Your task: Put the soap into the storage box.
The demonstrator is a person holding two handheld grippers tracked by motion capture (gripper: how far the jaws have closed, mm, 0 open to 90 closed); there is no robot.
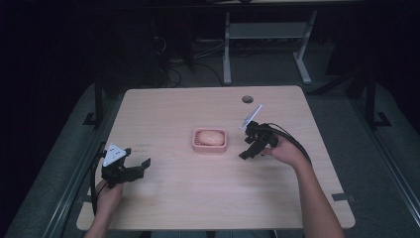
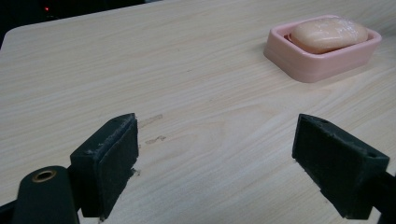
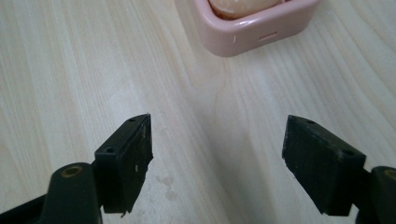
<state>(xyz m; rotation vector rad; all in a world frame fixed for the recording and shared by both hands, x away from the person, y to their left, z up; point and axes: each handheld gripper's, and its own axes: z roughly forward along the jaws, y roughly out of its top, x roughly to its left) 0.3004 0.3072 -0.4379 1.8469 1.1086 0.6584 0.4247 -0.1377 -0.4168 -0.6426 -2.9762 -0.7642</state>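
Tongs on both sides stand wide open and empty above the bare table [image 1: 208, 198]: the left tongs [image 1: 143, 163] sit low at the near left edge, well apart from everything, while the right tongs [image 1: 246, 152] hover near the right side of the pink soap dish [image 1: 210, 147] at mid-table. Soap [image 1: 210, 136], a peach bar as far as the dim high view lets me judge, lies inside that dish untouched. Grasping has not yet begun, so whatever handling is meant remains to be done, probably by the nearer right tongs.

Peach soap [image 1: 210, 136] in pink dish [image 1: 209, 147], table centre
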